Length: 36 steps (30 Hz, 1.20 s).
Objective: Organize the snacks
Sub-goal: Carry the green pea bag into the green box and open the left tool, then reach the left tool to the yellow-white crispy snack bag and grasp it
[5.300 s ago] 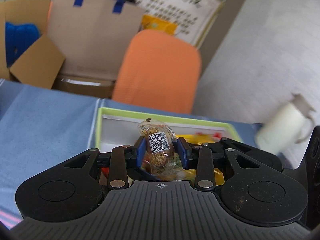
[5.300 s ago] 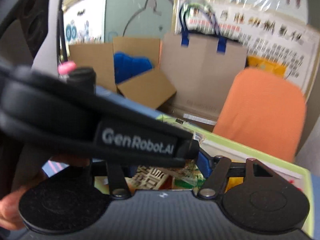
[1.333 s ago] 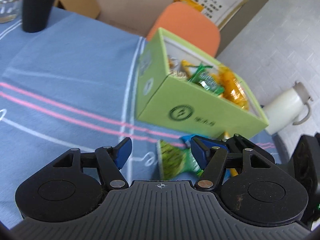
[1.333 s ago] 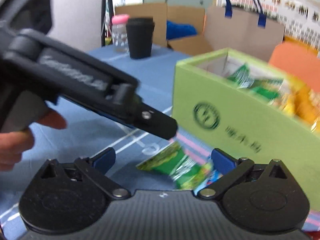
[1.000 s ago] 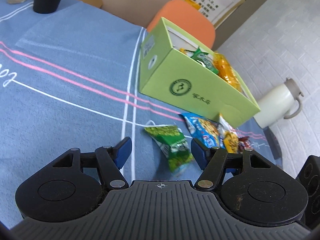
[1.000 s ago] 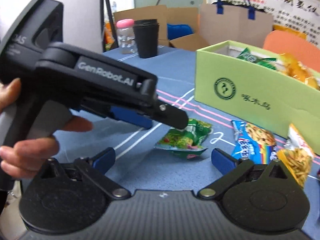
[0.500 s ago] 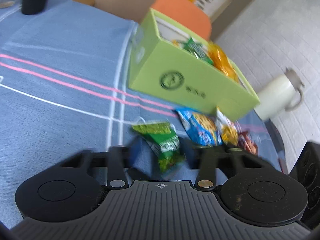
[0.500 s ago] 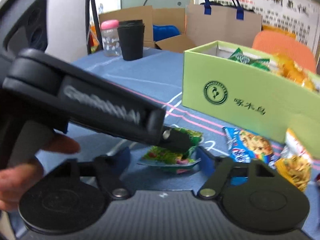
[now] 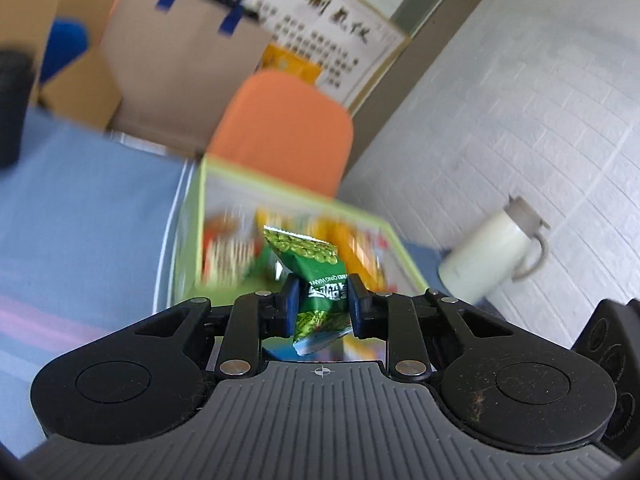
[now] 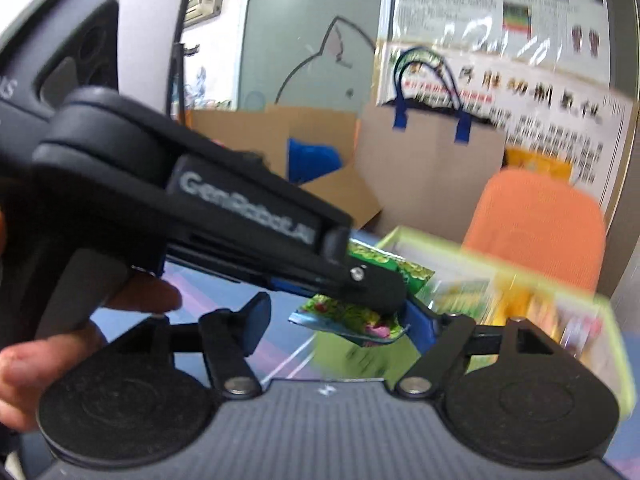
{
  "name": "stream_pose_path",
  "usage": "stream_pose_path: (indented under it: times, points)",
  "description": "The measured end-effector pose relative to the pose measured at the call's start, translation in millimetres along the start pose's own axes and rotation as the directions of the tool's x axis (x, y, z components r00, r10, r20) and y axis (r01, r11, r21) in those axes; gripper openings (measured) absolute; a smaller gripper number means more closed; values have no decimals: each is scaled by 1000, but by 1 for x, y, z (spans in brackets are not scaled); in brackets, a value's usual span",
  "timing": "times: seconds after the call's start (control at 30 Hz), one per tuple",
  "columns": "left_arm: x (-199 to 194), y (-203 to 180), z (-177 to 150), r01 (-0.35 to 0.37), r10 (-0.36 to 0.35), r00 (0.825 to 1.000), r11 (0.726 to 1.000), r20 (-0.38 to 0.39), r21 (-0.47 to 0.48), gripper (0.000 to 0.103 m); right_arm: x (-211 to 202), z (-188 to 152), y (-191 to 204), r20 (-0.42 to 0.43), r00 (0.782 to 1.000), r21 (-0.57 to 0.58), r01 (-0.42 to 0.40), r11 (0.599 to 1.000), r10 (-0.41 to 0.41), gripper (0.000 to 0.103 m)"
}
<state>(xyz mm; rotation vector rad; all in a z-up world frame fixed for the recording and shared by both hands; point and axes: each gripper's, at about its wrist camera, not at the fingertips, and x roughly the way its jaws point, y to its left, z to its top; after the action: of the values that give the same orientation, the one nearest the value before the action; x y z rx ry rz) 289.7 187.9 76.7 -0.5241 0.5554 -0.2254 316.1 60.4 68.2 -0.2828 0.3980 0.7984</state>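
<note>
My left gripper is shut on a green pea snack packet and holds it up in the air in front of the lime-green box, which holds several blurred snack packets. In the right wrist view the left gripper crosses in front, with the green packet hanging from its tip near the box. My right gripper is open and empty, its blue pads wide apart.
The box stands on a blue tablecloth. An orange chair is behind the box. A white thermos jug stands at the right. A brown paper bag and cardboard boxes are at the back.
My left gripper has closed on the green packet that lay on the cloth and lifted it toward the box. The view has tilted up; the other loose packets are out of sight.
</note>
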Motion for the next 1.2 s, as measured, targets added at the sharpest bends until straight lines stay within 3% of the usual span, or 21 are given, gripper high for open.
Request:
stream_pose_path:
  times: [0.13,0.2,0.27,0.3,0.37,0.47,0.63,0.77,0.87,1.0,1.07,1.2]
  points:
    - [34,5,36,-30,30,1000,999,8,-11,1,38,20,-32,-22,1000,33,-19,999,20,78]
    - [49,14,47,-31,31,1000,999,3,-27,7,54,22,-43,-42,999,43,-14,999,16,78]
    - [55,23,54,-32,33,999,998,14,-51,28,55,21,-50,-39,999,56,2,998,0,91]
    - [52,25,56,-34,36,999,998,25,-56,33,48,20,-53,-17,1000,65,2,998,-1,92]
    - [36,26,52,-32,35,997,999,68,-37,46,27,16,-61,32,999,97,0,995,-3,92]
    - [13,20,38,-30,31,993,1000,110,-8,56,-10,1,-66,84,996,117,15,993,-25,92]
    - [-8,16,-8,-5,4,997,1000,75,20,66,-43,-51,-76,-18,1000,238,-7,971,11,93]
    - [12,13,-49,-2,3,998,1000,-59,14,63,-41,-97,-83,-142,990,318,40,947,5,93]
    - [36,9,-67,10,-12,986,1000,-167,-13,56,-40,-110,-88,-180,984,340,69,938,-7,93]
    - [54,-10,-71,29,-28,979,1000,-200,1,52,-33,-117,-94,-221,975,338,103,936,-27,93]
    - [62,-20,-67,45,-42,977,999,-207,11,48,-32,-125,-101,-226,974,361,81,929,3,93]
    - [97,-34,-64,117,-114,951,993,-288,-6,43,-35,-133,-97,-212,976,370,42,928,40,93]
